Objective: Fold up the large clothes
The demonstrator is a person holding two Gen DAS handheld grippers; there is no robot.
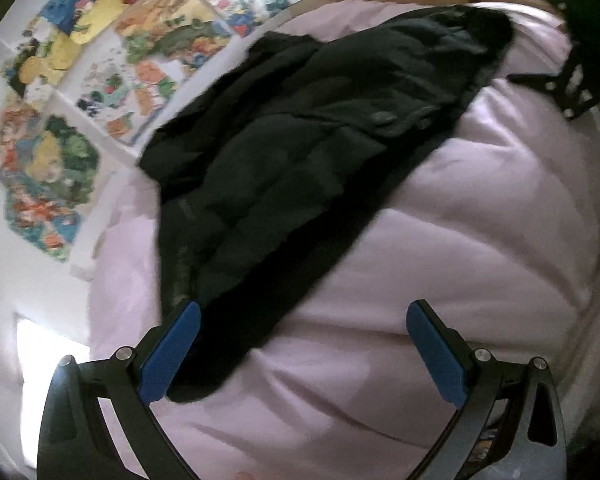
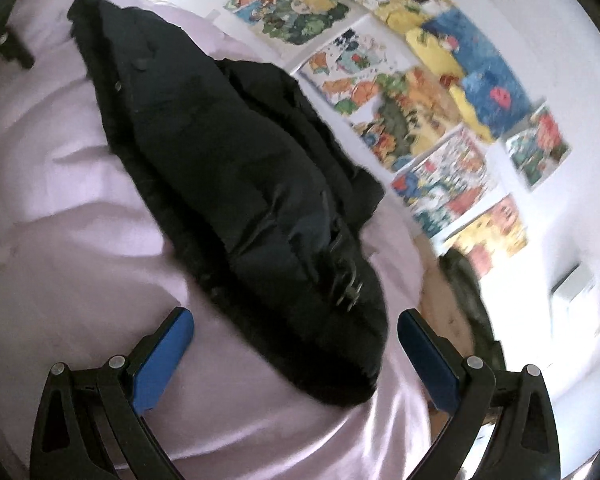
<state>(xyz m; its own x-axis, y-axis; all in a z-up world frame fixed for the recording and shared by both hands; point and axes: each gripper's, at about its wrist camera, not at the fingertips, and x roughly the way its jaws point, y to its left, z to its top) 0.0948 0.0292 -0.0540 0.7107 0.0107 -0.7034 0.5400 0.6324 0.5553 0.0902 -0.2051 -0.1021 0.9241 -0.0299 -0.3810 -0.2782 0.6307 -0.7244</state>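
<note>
A: Jacket point(image 1: 300, 152), black and padded, lies on the pink bedding point(image 1: 480, 260); in the left wrist view it runs as one long band from the lower left to the upper right of the frame.

B: And the left gripper point(image 1: 302, 354)?

A: Spread wide, empty. The jacket's near tip sits against its left pad, at the lower left.

B: The right gripper point(image 2: 294, 354)?

A: Also spread, gripping nothing. In its view the jacket point(image 2: 240, 184) runs from upper left down to lower centre, its rounded end between the pads.

B: So which is nearer?

A: Each is near one end of the long axis; I judge neither clearly closer.
</note>
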